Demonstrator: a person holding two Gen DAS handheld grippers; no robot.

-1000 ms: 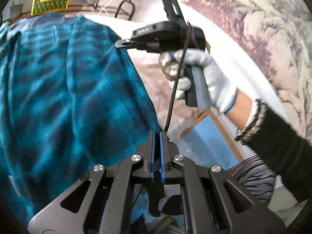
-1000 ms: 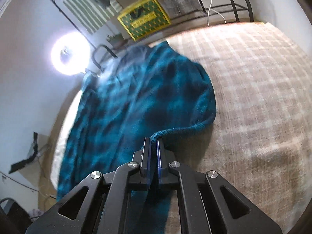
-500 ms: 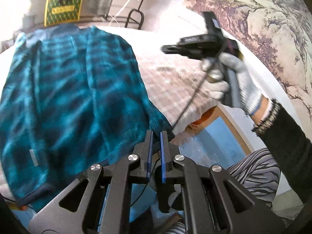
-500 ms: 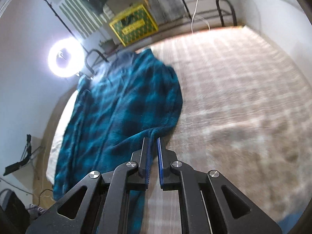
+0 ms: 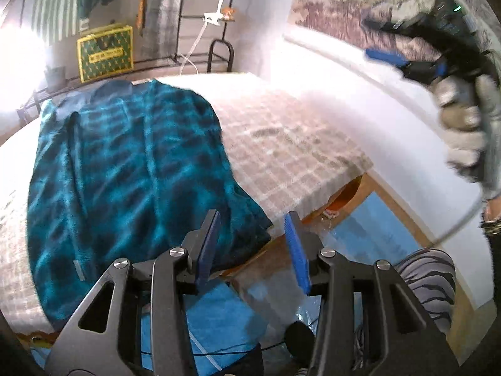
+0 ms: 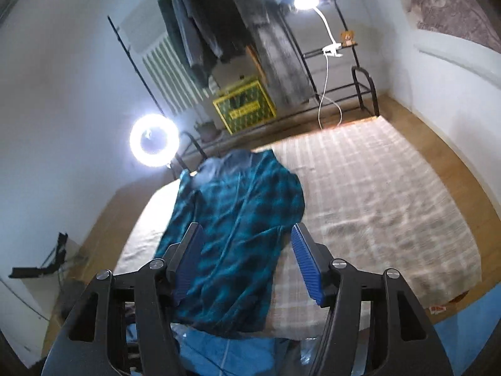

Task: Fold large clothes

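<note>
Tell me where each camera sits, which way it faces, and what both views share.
Left wrist: rides the open left claw, looking down over the teal plaid garment; gloved hand holds the right claw.
Right wrist: rides the open right claw, high, facing the ring light.
Shared: garment, checked blanket, yellow crate.

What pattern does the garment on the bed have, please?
The garment has a teal and dark blue plaid, clearest in the left wrist view.

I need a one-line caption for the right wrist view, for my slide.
Right gripper, jaws just opened and empty, above the teal plaid garment lying on the checked bed cover.
</note>
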